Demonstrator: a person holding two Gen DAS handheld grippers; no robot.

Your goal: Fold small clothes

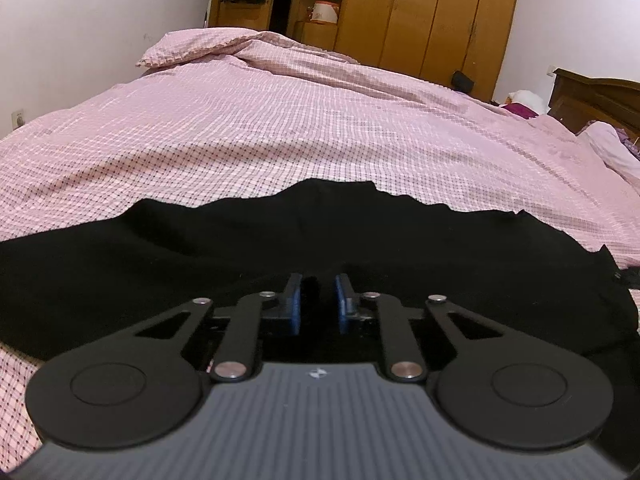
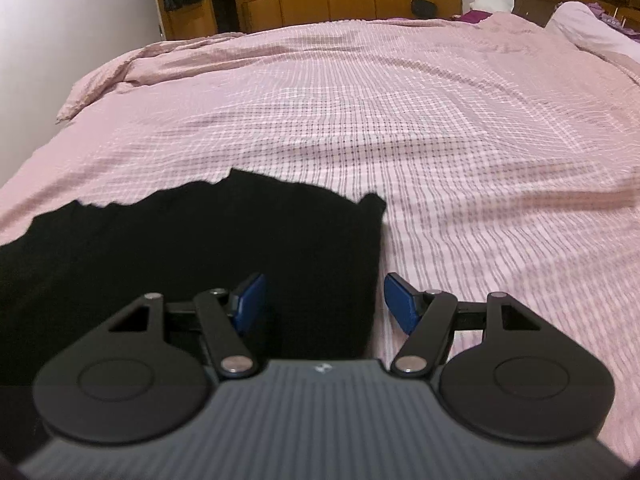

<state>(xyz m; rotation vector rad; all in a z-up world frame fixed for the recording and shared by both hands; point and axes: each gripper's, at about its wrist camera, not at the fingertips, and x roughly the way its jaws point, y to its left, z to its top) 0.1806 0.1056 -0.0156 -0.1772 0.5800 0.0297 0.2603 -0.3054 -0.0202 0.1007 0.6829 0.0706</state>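
A black garment (image 1: 280,248) lies spread flat on the pink checked bed cover (image 1: 320,128), its far edge wavy. My left gripper (image 1: 318,300) sits low over the garment's near part. Its blue pads stand close together with a pinch of the black cloth between them. In the right wrist view the same garment (image 2: 200,248) fills the lower left, and its right edge runs down between my fingers. My right gripper (image 2: 326,304) stands open above that edge, with the left pad over the black cloth and the right pad over the bed cover (image 2: 440,120).
The cover is bunched into a ridge (image 1: 208,46) at the bed's far end. Wooden wardrobes (image 1: 420,12) stand behind the bed. A dark headboard (image 1: 592,100) and a pale pillow (image 1: 612,148) are at the right. A white wall (image 1: 60,40) runs along the left.
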